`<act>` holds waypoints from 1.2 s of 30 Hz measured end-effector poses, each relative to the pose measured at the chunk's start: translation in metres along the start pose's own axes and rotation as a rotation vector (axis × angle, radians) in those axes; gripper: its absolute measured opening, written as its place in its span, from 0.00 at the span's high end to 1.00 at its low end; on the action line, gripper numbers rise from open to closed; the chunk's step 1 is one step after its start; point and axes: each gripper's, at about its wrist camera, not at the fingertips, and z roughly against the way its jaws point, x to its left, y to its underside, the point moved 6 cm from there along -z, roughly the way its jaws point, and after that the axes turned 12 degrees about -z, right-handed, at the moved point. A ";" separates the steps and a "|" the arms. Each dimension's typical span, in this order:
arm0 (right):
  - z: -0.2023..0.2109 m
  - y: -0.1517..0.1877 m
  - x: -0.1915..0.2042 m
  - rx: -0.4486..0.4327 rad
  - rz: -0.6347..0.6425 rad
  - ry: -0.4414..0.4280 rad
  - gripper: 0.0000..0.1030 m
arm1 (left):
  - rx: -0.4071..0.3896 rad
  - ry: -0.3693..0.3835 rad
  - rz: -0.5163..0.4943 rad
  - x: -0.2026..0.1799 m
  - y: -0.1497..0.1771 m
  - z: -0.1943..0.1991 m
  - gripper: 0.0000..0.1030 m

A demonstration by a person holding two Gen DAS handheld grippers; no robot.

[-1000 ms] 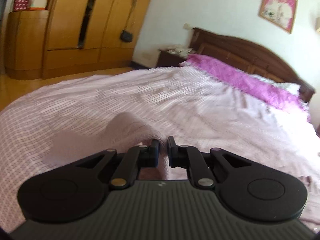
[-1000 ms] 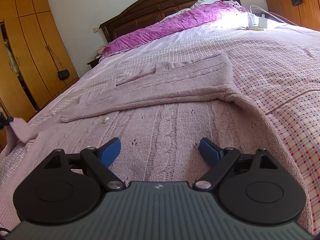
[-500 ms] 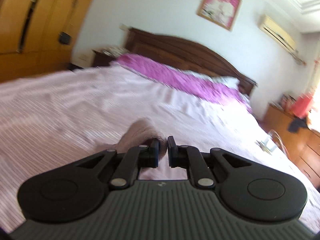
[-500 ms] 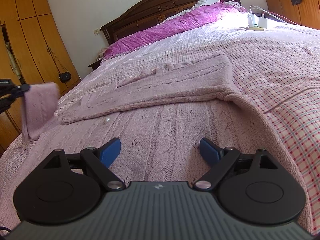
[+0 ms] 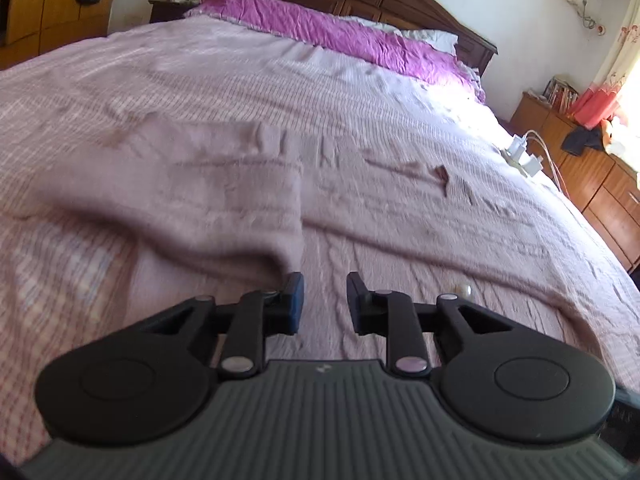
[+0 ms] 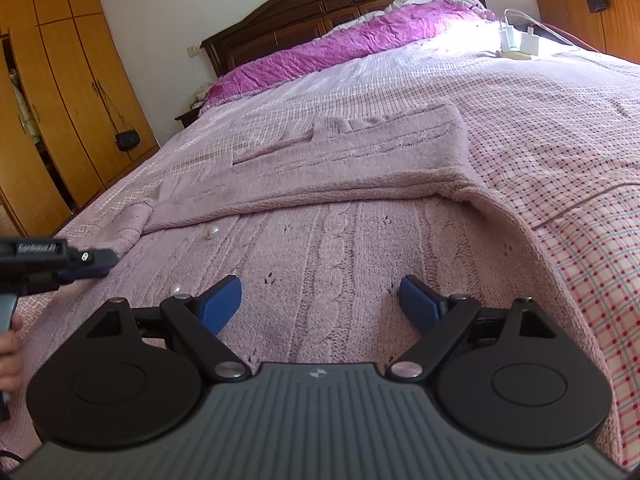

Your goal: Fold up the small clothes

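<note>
While sweater [image 6: 340, 264] lies flat, chargers [image 6: 516, 42] sit well apart.

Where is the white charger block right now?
In both wrist views, the white charger block lies on the bed's far right side, near the purple pillow.

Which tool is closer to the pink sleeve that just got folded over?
Left. The left tool sits open right at the folded sleeve, whose cuff edge is beside its left finger. The right tool hovers open over the sweater body, farther from it.
</note>
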 end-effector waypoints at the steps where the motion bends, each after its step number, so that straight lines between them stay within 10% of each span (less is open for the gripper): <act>1: 0.000 -0.002 0.002 0.009 -0.006 0.002 0.12 | 0.005 -0.018 -0.009 0.002 0.000 0.002 0.66; 4: 0.000 -0.008 0.014 0.046 -0.023 -0.023 0.12 | 0.000 -0.095 -0.039 0.010 0.003 0.017 0.41; 15: -0.051 -0.023 0.123 0.257 -0.050 -0.262 0.12 | 0.031 -0.089 -0.011 0.037 0.025 0.022 0.40; 29: -0.144 0.011 0.225 0.462 0.013 -0.292 0.14 | -0.019 -0.023 0.048 0.055 0.036 0.031 0.39; 32: -0.155 0.015 0.237 0.495 0.041 -0.280 0.40 | -0.033 -0.011 0.033 0.052 0.036 0.030 0.34; 34: -0.159 0.013 0.246 0.477 0.117 -0.242 0.78 | -0.036 -0.015 0.024 0.050 0.037 0.029 0.33; 36: -0.156 0.004 0.256 0.438 0.190 -0.242 0.82 | -0.038 -0.016 0.017 0.049 0.038 0.029 0.32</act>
